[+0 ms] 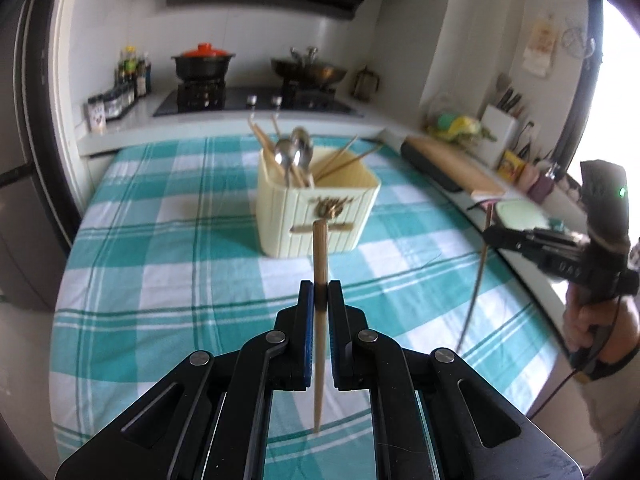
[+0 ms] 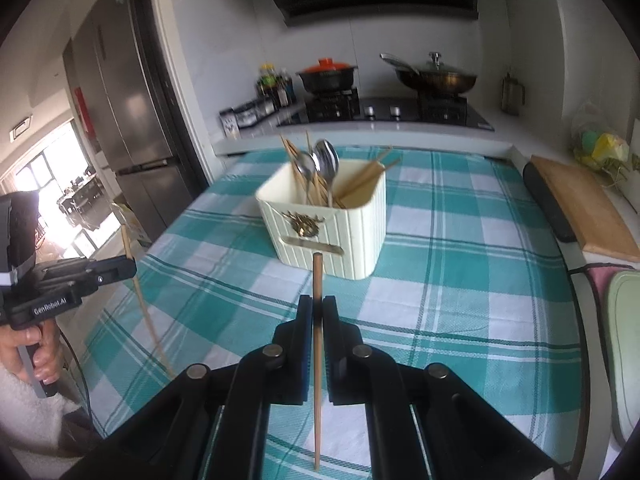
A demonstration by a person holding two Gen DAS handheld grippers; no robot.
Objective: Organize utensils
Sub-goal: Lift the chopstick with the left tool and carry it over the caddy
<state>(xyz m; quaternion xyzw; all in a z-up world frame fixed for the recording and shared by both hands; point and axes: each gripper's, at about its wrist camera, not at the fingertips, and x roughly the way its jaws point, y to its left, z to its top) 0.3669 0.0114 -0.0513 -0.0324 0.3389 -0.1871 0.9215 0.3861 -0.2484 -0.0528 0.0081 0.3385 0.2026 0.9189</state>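
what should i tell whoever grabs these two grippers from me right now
Left gripper: shut on a wooden chopstick, held upright above the checked tablecloth.
Right gripper: shut on a second chopstick, also upright.
Cream utensil holder stands mid-table, ahead of both.
Done: spoons and several chopsticks already stand in the holder.
Left: drop both held chopsticks in. No other loose utensils show on the cloth.

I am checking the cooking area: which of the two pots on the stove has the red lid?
The black pot on the stove's left burner has the red lid. The wok on the right burner has a clear glass lid with a metal knob.
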